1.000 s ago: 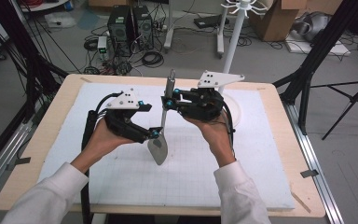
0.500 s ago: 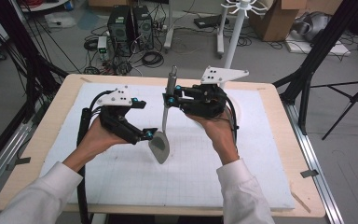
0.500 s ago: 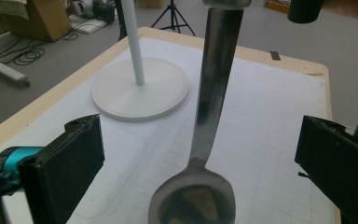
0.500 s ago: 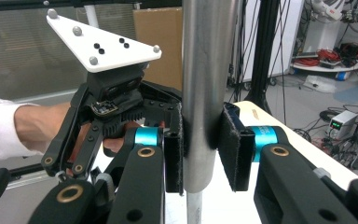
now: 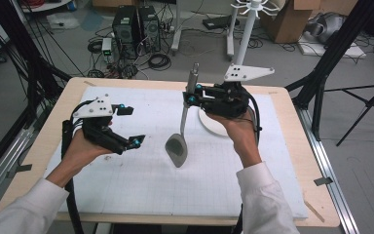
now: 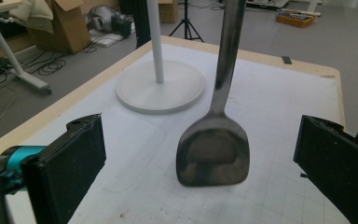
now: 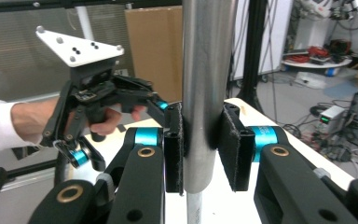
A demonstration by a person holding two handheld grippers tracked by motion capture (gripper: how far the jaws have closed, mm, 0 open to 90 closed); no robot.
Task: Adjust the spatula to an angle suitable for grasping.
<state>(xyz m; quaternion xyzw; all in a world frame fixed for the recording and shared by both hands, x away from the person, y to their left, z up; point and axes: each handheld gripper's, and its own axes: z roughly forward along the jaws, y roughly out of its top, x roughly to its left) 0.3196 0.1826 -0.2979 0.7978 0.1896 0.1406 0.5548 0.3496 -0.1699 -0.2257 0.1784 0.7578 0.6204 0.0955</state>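
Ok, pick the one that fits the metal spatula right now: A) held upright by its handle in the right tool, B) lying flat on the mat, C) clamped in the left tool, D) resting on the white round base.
A: the right tool grips the spatula's handle, blade down at the mat.

- spatula [image 6: 213,156]: polished metal, glossy, smooth, dull smears on the blade
- table [image 5: 53,124]: pale wood rim, matt
- mat [image 5: 146,180]: white, matt, faint grid
- right tool [image 7: 200,149]: rough black pads
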